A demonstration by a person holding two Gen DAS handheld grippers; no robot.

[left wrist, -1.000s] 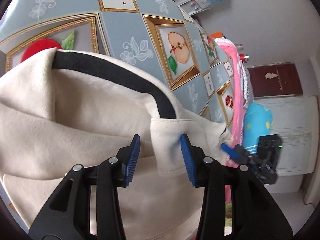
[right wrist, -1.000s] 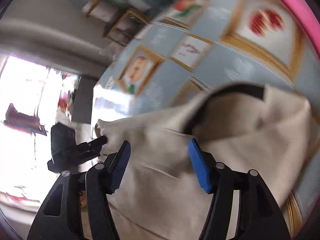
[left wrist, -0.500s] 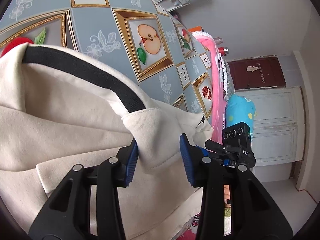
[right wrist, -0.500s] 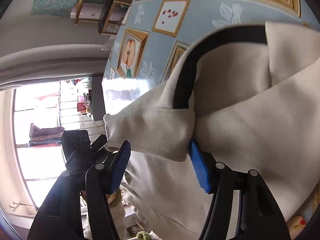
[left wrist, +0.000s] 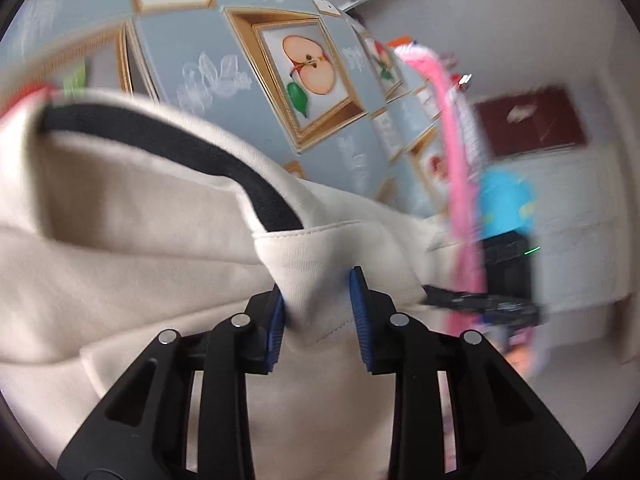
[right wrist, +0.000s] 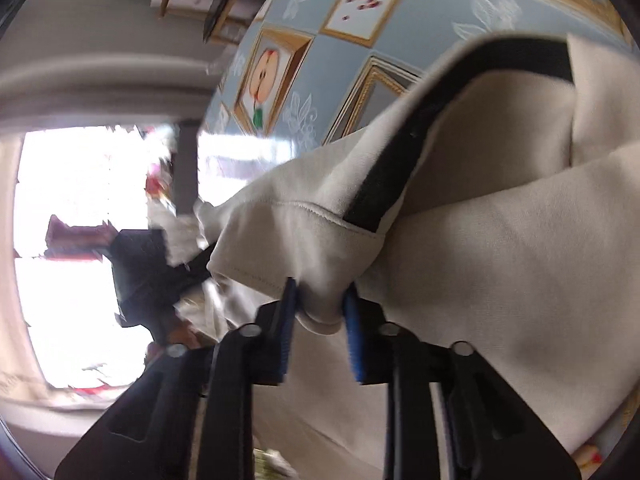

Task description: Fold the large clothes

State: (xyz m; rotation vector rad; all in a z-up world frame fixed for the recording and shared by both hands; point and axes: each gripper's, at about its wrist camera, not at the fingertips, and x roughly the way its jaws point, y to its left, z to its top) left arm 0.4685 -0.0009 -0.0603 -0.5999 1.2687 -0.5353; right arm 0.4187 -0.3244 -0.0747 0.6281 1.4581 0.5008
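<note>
- The garment (left wrist: 132, 216) was a cream, soft-knit top with a black band (left wrist: 168, 148) lining the inside of its neck opening; we saw a stitched hem along the corners that stuck up.
- It lay on the tablecloth (left wrist: 192, 56), a blue-grey cloth printed with gold-framed fruit pictures, and it covered the near part of that cloth in both views.
- Our left gripper (left wrist: 318, 312) had its blue pads (left wrist: 276, 328) nearly together and closing; a bunched, hemmed corner of the garment sat pinched between them, the cloth narrowing where the pads pressed it.
- That corner stood just in front of the black band's end, which ran away from it across the garment toward the tablecloth's far side.
- Our right gripper (right wrist: 318, 320) was likewise closing, its pads (right wrist: 352, 332) close together on a rolled fold of the garment (right wrist: 500, 264) at a hemmed corner.
- In the right view the black band (right wrist: 384, 184) ended just above that held fold and curved up over the garment toward the tablecloth (right wrist: 432, 12).
- Each view showed the other gripper beyond the garment's edge, blurred: the right one (left wrist: 480, 302) and the left one (right wrist: 140, 272).
</note>
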